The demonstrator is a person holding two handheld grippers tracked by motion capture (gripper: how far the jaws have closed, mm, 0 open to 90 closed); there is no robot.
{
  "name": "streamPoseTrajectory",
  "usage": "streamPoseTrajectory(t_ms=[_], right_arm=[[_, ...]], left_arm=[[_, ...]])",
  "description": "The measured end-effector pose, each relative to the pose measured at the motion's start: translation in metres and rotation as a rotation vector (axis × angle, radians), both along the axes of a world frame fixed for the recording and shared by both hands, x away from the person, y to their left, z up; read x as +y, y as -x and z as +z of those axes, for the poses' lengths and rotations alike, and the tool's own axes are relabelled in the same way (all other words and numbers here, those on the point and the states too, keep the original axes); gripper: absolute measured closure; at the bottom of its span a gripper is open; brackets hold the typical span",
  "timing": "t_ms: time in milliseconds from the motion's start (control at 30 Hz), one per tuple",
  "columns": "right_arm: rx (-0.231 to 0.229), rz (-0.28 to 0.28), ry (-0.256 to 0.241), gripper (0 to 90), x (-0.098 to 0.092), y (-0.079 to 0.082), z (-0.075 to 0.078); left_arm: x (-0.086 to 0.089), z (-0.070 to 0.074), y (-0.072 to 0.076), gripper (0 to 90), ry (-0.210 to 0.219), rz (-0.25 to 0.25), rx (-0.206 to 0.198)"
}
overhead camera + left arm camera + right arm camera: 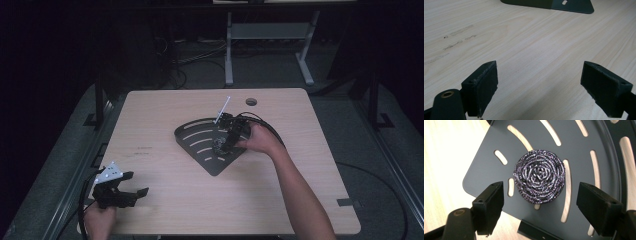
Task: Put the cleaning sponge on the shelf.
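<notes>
My right gripper (540, 202) hangs over the dark slotted tray (584, 170), its jaws spread wide and holding nothing. The steel scouring pad (539, 176) lies flat on the tray just ahead of the gap between those jaws, nearer the left jaw than the right; I see a thin strip of tray between the pad and each jaw, so neither touches it. From the high view the same gripper (226, 140) sits over the tray (192, 131) near its pointed corner, with the pad (218, 144) under it, though it is small and dim there and I can only roughly place it. My left gripper (539, 87) is well apart from all this, low over the bare wooden table (524, 45), jaws spread and holding nothing, with the tray's edge (574, 6) far ahead of them.
</notes>
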State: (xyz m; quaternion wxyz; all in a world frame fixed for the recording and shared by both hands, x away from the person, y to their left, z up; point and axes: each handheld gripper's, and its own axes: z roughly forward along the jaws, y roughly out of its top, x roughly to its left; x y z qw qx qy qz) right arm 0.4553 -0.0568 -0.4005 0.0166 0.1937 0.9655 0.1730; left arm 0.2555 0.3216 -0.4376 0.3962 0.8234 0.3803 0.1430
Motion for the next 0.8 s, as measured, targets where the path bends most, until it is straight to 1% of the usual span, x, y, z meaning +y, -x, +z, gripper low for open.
streamPoseTrajectory(t_ms=[333,467,633,800], right_arm=[[-0.004,-0.009,-0.002,20.0,-0.013,0.01,0.004],[-0.008,-0.017,-0.012,19.9,-0.019,0.015,0.007],[-0.008,-0.029,-0.016,19.4,-0.026,0.02,0.006],[-0.009,-0.036,-0.014,19.2,-0.032,0.025,0.004]], left_arm=[[-0.001,0.0,0.0,13.7,-0.001,-0.002,-0.001],[-0.002,0.0,0.0,13.7,0.0,-0.004,0.0],[-0.002,0.0,0.0,13.7,-0.002,-0.01,0.0],[-0.003,0.001,-0.001,13.7,0.006,-0.009,-0.004]])
